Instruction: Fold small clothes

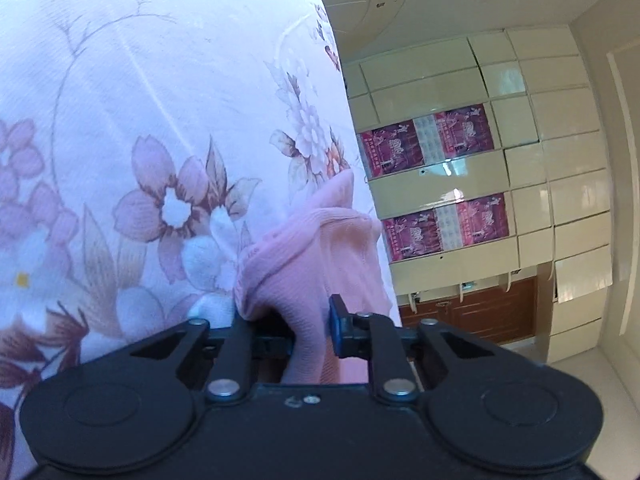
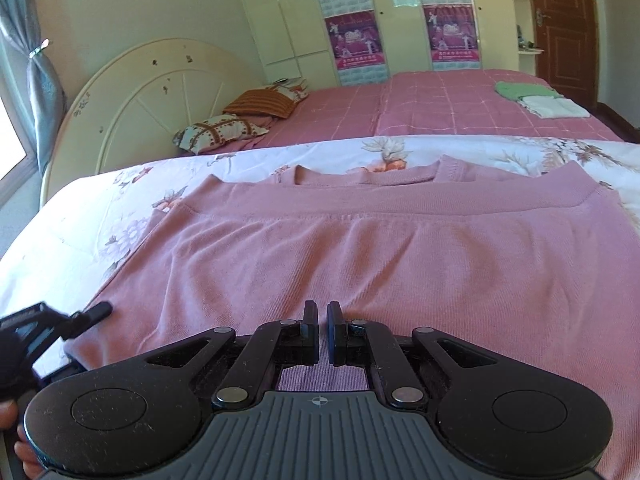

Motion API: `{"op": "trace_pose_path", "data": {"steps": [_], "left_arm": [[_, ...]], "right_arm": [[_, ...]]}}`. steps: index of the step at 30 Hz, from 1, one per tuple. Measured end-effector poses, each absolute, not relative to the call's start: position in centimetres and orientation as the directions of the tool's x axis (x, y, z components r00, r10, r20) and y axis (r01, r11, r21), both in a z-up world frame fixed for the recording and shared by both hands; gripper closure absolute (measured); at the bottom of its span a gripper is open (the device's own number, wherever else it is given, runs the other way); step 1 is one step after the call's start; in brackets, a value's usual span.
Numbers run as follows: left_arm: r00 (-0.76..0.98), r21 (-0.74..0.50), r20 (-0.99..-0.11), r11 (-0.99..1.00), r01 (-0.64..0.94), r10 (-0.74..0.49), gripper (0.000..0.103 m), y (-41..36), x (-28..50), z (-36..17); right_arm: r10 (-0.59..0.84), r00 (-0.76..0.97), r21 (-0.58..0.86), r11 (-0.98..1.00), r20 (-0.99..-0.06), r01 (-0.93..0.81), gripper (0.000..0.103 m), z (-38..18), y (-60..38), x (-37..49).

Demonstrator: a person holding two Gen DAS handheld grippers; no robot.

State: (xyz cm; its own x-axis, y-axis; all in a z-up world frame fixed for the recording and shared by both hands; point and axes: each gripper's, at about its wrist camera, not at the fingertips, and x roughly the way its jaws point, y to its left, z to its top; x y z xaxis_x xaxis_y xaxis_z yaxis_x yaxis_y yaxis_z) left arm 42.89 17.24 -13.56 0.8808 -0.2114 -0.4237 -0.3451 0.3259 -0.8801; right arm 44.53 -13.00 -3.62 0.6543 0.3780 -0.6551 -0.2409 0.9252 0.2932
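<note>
A pink knit sweater (image 2: 360,248) lies flat on the floral sheet (image 2: 80,232), neckline at the far side, with a ribbed band folded across its upper part. My right gripper (image 2: 323,330) is at the near hem with its pads almost touching, shut on the ribbed edge beneath them. At the sweater's near-left corner my left gripper (image 2: 82,318) shows from the side. In the left wrist view, bunched pink sweater (image 1: 304,264) fills the jaws of my left gripper (image 1: 292,330), which is shut on it. The fabric hides its left fingertip.
Beyond the sheet stretches a pink checked bedspread (image 2: 440,108) with folded green and white clothes (image 2: 536,98) at the far right and pillows (image 2: 224,130) by the round headboard (image 2: 152,96). Wardrobes with posters (image 2: 352,40) and a brown door (image 2: 560,32) line the far wall.
</note>
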Motion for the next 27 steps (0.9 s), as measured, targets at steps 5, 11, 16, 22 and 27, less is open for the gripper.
{"op": "trace_pose_path", "data": {"steps": [5, 11, 16, 22, 27], "left_arm": [[0.927, -0.901, -0.31, 0.377, -0.217, -0.209, 0.096, 16.8, 40.9, -10.9], [0.861, -0.858, -0.446, 0.392, -0.333, -0.244, 0.09, 17.8, 42.4, -13.5], [0.888, -0.797, -0.39, 0.572, -0.192, -0.245, 0.096, 15.2, 42.6, -8.1], [0.826, -0.555, -0.395, 0.821, 0.134, -0.402, 0.096, 3.8, 45.1, 0.7], [0.711, -0.443, -0.476, 0.84, 0.314, -0.517, 0.096, -8.0, 45.9, 1.1]], "right_arm": [[0.342, 0.626, 0.215, 0.938, -0.701, -0.273, 0.101, -5.3, -12.2, 45.1], [0.343, 0.643, 0.206, 0.937, -0.684, -0.281, 0.101, -6.1, -12.3, 45.0], [0.389, 0.625, 0.279, 0.921, -0.676, -0.271, 0.101, -6.0, -13.5, 45.6], [0.456, 0.658, 0.45, 0.872, -0.599, -0.194, 0.101, -4.5, -18.4, 44.7], [0.394, 0.747, 0.555, 0.831, -0.535, -0.041, 0.101, -3.0, -28.3, 41.5]]}}
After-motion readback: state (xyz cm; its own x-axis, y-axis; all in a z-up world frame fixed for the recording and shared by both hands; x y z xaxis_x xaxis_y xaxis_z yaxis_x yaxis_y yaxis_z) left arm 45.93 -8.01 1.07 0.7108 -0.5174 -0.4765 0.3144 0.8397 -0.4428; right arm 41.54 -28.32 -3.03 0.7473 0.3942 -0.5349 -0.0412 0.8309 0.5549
